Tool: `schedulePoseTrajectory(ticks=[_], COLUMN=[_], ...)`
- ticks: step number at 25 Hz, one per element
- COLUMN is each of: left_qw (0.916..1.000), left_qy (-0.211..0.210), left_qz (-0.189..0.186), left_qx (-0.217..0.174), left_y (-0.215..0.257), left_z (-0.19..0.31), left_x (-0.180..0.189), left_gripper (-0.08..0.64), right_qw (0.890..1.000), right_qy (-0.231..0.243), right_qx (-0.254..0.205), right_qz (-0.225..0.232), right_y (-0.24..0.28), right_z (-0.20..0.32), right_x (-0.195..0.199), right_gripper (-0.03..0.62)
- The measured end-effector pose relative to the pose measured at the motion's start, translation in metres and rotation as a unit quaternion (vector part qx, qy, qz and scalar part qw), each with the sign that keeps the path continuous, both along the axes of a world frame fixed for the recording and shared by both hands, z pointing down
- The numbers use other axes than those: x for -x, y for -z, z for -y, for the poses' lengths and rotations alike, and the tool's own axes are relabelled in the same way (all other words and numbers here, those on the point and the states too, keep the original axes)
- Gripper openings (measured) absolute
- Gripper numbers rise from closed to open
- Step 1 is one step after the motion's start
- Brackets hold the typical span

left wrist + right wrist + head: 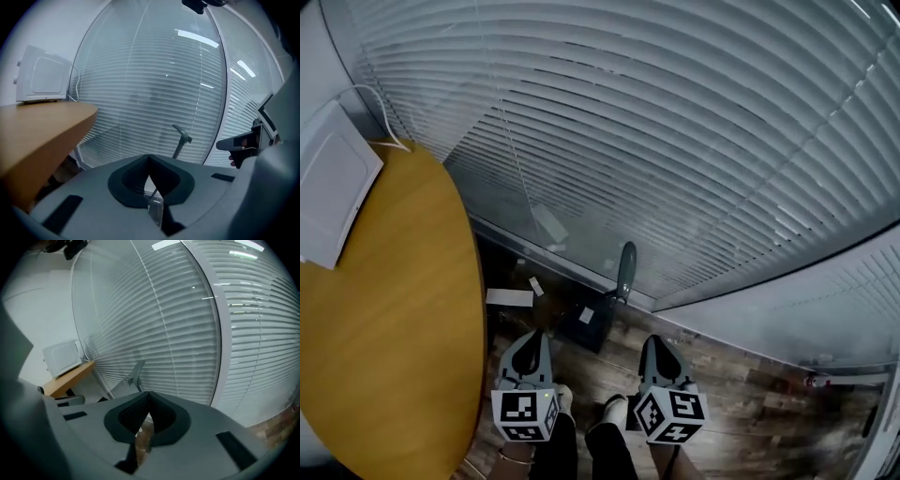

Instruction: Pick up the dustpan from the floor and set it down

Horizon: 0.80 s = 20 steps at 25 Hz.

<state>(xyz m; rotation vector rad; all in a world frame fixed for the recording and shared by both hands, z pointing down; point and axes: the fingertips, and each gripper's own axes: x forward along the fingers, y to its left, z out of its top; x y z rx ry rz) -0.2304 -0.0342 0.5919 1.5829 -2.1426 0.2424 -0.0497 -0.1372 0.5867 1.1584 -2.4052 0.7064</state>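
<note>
The dark dustpan (589, 323) lies on the wood floor against the glass wall, its long handle (625, 270) standing upright. In the head view my left gripper (534, 339) and right gripper (654, 343) hang side by side just short of the pan, one on each side of it, touching nothing. The handle shows ahead in the left gripper view (182, 139) and in the right gripper view (135, 374). The left gripper (149, 160) has its dark pads together with nothing between them, and so does the right gripper (149, 397).
A round wooden table (394, 328) fills the left, with a white box (333, 187) on it. Slatted blinds (675, 141) behind glass close off the far side. Paper scraps (509, 298) lie on the floor by the pan. The person's feet (614, 412) stand between the grippers.
</note>
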Motion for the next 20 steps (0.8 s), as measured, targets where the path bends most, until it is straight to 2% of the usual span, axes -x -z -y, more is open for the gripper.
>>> schedulePoseTrajectory(ticks=[7,20], left_qw=[0.9999,0.9997], left_qy=[0.005,-0.015], left_qz=[-0.009,-0.005], left_qx=[0.009,0.02], left_y=[-0.047,-0.063], left_z=[-0.013,-0.005], left_x=[0.01,-0.002], left_gripper=[0.017,0.017], right_qw=[1.0,0.999], right_qy=[0.009,0.029], right_qx=[0.005,0.01], right_qz=[-0.023,-0.011], right_y=[-0.044,-0.06], right_z=[-0.012,-0.01], right_x=[0.013,0.016], right_gripper=[0.032,0.035])
